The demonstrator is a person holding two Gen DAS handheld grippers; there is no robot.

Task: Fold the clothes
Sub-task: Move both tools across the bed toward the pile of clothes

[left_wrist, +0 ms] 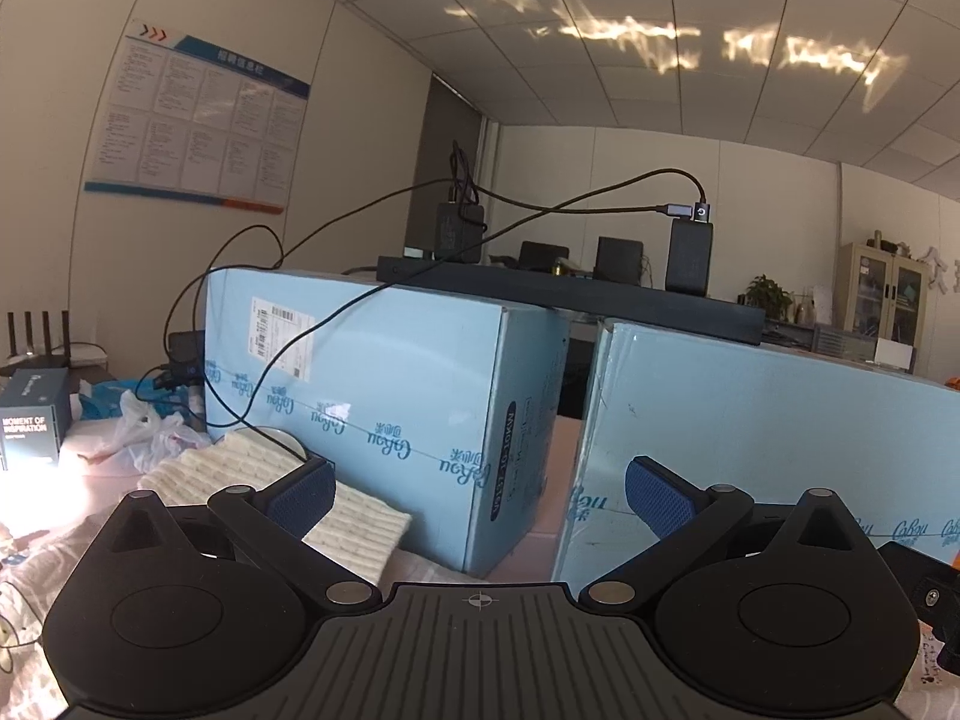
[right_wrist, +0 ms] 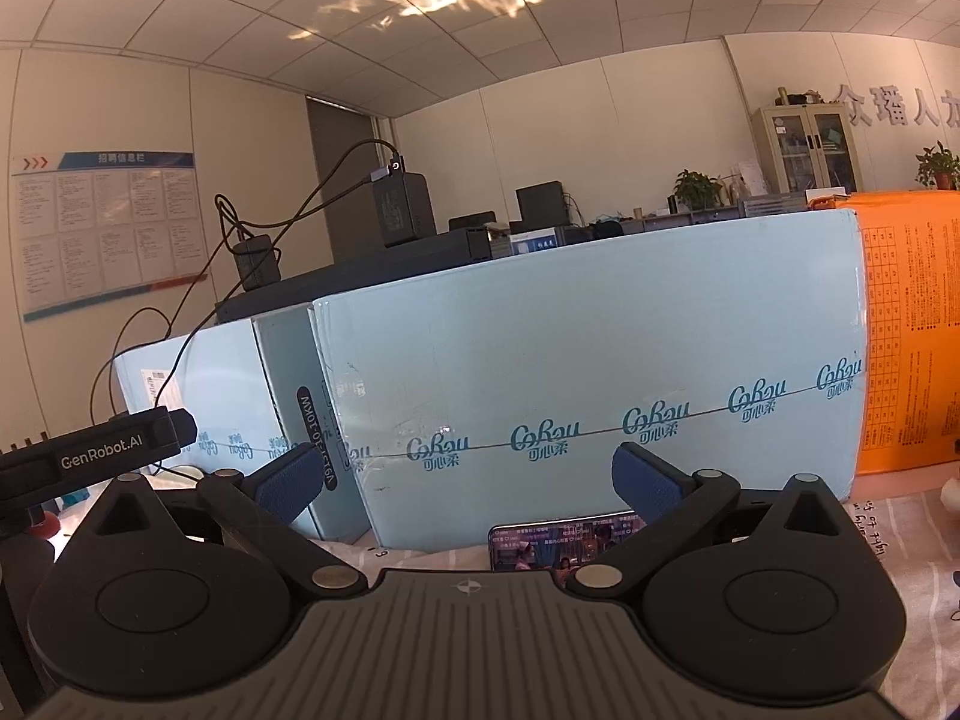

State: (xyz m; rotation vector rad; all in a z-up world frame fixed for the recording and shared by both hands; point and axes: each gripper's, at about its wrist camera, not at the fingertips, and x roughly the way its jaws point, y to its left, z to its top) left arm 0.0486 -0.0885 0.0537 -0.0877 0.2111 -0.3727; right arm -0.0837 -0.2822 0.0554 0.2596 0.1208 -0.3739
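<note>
While level, both hand-held grippers gape

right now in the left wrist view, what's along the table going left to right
dark blue box → white plastic bag → cream knit garment → left light blue carton → right light blue carton

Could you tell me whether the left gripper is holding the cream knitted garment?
No, the left gripper is open and empty, and the cream knitted garment lies folded on the surface beside the blue box.
</note>
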